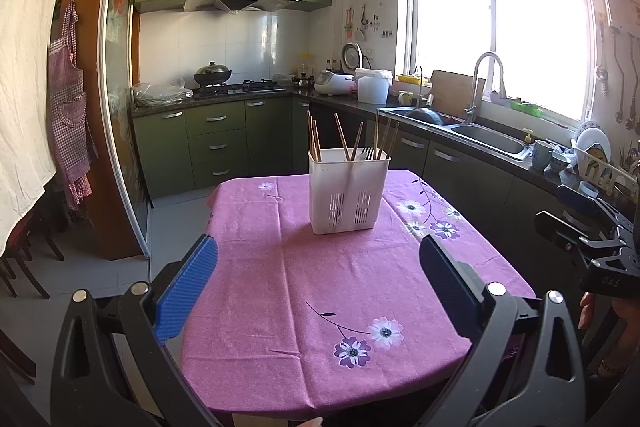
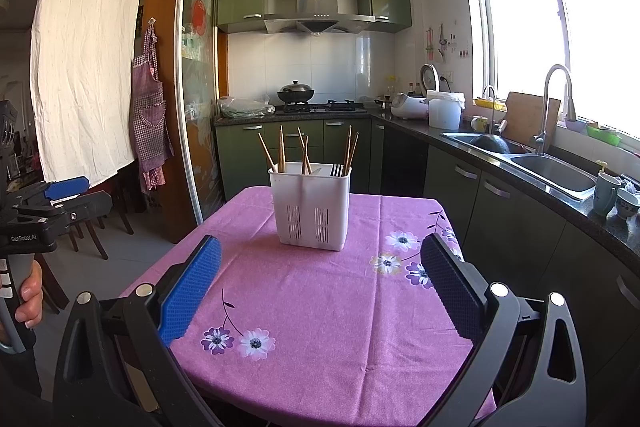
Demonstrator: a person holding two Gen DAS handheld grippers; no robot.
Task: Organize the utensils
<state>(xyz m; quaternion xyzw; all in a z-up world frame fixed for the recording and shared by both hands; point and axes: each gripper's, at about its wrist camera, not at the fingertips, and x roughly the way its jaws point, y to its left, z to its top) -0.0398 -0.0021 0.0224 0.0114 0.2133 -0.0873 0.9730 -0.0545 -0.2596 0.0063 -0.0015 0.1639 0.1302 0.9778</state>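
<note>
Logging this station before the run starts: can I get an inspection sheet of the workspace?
Surface: table under a pink floral cloth, bare apart from one holder.
Job's things: white utensil holder upright mid-table, holding wooden chopsticks and dark fork tines.
Clutter: nothing seen on the table.
Grippers: left gripper and right gripper both open, empty, short of the holder.
Cables: nothing seen.
Surroundings: sink, stove with wok, rice cooker, hanging apron.

Holder: the utensil holder stands on the far part of the table.
Sticks: chopsticks stand in the holder.
Sink: the sink is far right.
</note>
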